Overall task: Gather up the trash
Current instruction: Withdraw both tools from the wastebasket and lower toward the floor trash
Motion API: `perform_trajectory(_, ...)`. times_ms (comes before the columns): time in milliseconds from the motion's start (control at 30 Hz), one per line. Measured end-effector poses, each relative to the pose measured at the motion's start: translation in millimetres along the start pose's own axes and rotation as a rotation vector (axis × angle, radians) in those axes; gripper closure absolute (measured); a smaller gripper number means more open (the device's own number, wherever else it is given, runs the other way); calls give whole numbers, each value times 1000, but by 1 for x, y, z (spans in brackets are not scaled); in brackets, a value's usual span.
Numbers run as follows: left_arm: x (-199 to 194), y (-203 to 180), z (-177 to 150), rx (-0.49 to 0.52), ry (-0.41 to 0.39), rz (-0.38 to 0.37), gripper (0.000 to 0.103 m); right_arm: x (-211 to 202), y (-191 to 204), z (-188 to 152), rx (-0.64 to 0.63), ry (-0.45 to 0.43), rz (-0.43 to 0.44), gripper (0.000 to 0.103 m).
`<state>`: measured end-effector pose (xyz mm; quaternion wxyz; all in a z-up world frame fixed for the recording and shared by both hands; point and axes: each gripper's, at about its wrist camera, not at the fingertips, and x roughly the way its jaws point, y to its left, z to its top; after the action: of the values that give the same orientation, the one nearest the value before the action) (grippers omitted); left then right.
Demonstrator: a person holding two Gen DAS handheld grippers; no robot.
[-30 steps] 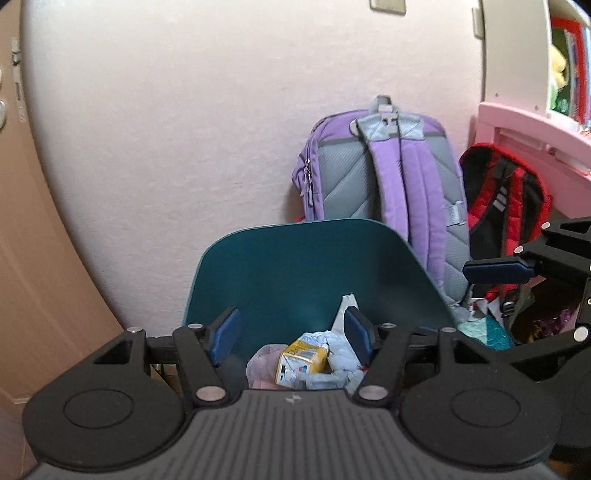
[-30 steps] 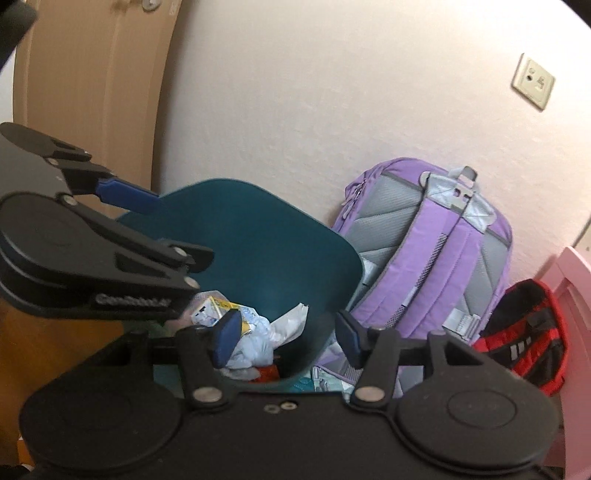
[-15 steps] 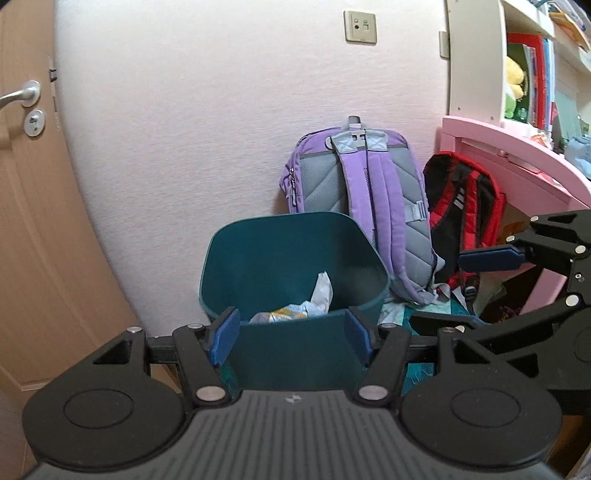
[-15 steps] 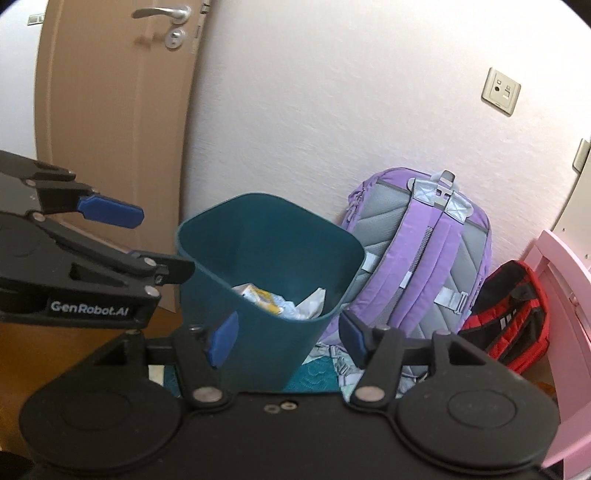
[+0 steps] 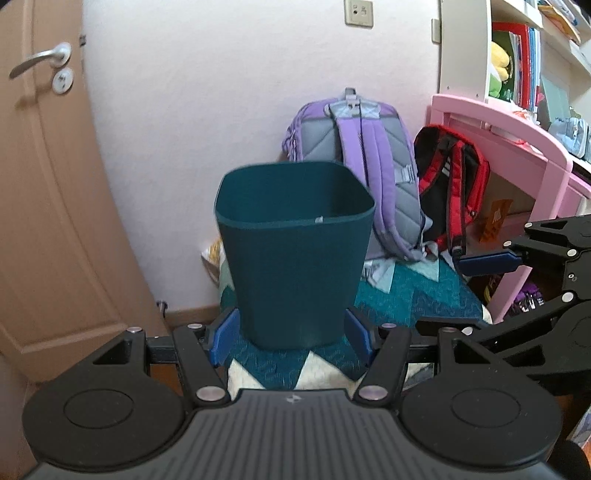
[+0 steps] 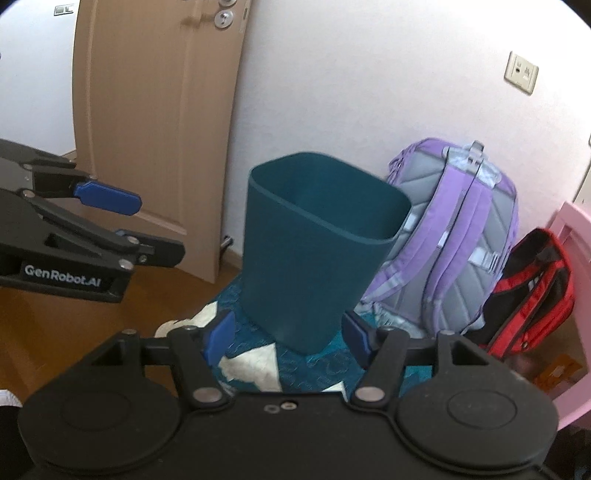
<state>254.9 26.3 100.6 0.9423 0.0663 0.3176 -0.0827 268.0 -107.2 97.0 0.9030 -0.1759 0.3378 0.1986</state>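
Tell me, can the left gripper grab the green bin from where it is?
Probably yes. The left gripper is open and empty, the green bin stands upright straight ahead, and nothing lies between them. Its jaws look barely wide enough, though.

A purple and grey fabric backpack (image 5: 360,166) leans upright against the pale textured wall (image 5: 207,92), straps facing out. Just beside it, a red and black backpack (image 5: 452,184) is tucked under the pink painted desk (image 5: 517,136). A white shelf unit (image 5: 517,51) above the desk holds books and a yellow plush toy (image 5: 498,55). A tan wooden door (image 5: 48,184) with a silver lever handle (image 5: 38,62) stands at the left. A teal and cream patchwork quilt (image 5: 399,299) lies on the brown wooden floor (image 6: 55,332). A beige wall socket (image 5: 357,12) sits high on the wall.
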Motion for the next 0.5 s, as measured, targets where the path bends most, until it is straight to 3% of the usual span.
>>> perform_trajectory(133,1,8,-26,-28,24,-3,41,7,9,-21,27,20,36,34)
perform_trajectory(300,13,14,-63,-40,58,4,32,28,25,-54,50,66,72,29)
perform_trajectory(500,50,26,-106,-57,119,-4,27,74,38,-97,85,139,111,19)
